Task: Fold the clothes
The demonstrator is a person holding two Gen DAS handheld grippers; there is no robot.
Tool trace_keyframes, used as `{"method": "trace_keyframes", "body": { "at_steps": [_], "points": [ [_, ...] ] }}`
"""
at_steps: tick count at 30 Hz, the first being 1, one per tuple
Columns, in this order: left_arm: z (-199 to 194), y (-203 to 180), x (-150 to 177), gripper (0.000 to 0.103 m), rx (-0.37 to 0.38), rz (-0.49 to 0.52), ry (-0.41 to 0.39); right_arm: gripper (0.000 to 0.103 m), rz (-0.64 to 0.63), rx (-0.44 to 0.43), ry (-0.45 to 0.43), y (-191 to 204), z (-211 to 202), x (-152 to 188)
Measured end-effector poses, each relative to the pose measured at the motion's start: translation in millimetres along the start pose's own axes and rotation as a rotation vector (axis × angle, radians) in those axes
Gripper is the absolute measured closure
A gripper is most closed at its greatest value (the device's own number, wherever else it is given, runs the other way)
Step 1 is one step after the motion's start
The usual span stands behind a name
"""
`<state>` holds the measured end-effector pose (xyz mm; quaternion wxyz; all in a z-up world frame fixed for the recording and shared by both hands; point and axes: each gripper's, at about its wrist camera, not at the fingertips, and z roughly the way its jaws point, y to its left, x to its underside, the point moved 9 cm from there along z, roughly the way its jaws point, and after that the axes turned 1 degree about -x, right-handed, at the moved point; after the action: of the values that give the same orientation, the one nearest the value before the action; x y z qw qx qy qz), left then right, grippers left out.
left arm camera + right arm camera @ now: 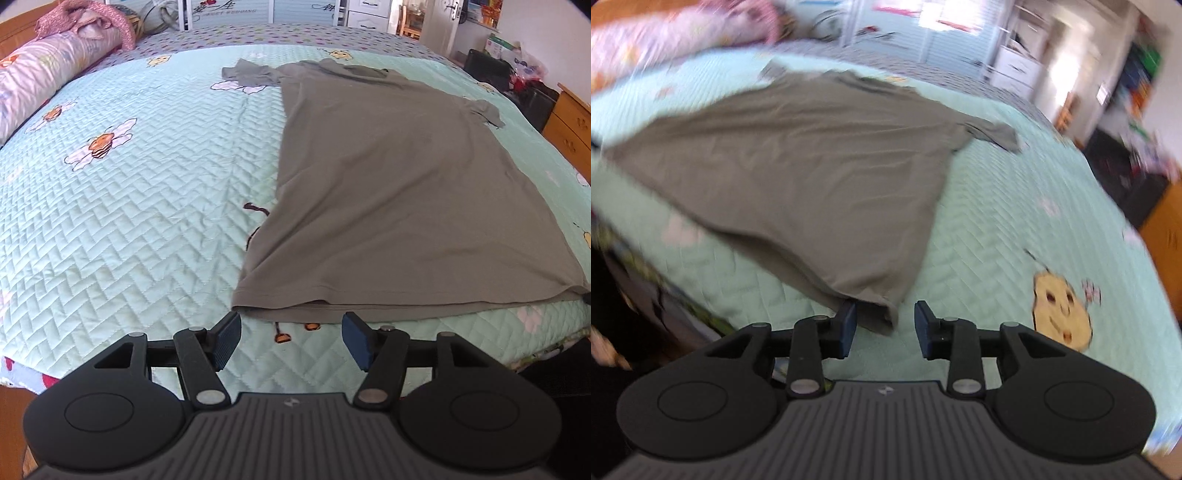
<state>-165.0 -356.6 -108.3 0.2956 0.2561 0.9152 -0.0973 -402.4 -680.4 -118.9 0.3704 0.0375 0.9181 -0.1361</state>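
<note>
A grey-green T-shirt (388, 177) lies spread flat on the mint quilted bed cover (129, 229), collar at the far end, hem toward me. In the left wrist view my left gripper (291, 334) is open just short of the hem's left corner, with only quilt between its blue pads. The right wrist view is blurred. There the same shirt (798, 173) runs off to the left, and its near right hem corner lies between the fingers of my right gripper (885, 323). That corner is close to the left pad, and the jaws stand apart with a gap showing beside the cloth.
A pink rolled duvet (48, 74) lies along the bed's far left side. White cabinets (258, 11) stand behind the bed. A wooden drawer chest (570, 122) and dark bags (491, 70) stand to the right. The bed's near edge (22, 369) drops off by my left gripper.
</note>
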Motion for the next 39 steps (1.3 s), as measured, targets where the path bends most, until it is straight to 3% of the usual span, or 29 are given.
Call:
{"method": "trace_keyframes", "body": {
  "at_steps": [1,3,4,11,14,24,31,39],
  "points": [
    [0.9,0.7,0.2,0.04,-0.005,0.0,0.003,0.072,-0.029,0.009,0.005,1.7,3.0,0.3],
    [2.5,2.1,0.6,0.04,-0.012,0.0,0.009,0.099,-0.046,0.014,0.008,3.4,4.3,-0.8],
    [3.0,2.4,0.4,0.04,-0.012,-0.004,0.011,0.1,-0.033,0.01,0.006,3.5,2.6,-2.3],
    [3.7,8.3,-1.7,0.039,-0.01,-0.033,0.008,0.103,0.172,0.065,0.046,-27.8,-11.2,6.8],
    [5.1,14.0,-2.0,0.039,-0.012,-0.056,0.009,0.103,0.206,0.091,0.079,-36.0,-7.2,16.9],
    [12.3,33.3,8.2,0.038,-0.024,-0.105,0.038,0.103,0.186,0.175,0.133,-47.6,0.1,23.0],
    [21.6,25.1,8.2,0.037,0.056,-0.133,0.042,0.103,0.12,0.28,0.179,-62.4,8.5,26.9],
    [21.8,-8.2,15.5,0.035,0.131,0.018,0.037,0.103,0.23,0.233,0.185,-70.0,11.1,31.8]
  ]
}}
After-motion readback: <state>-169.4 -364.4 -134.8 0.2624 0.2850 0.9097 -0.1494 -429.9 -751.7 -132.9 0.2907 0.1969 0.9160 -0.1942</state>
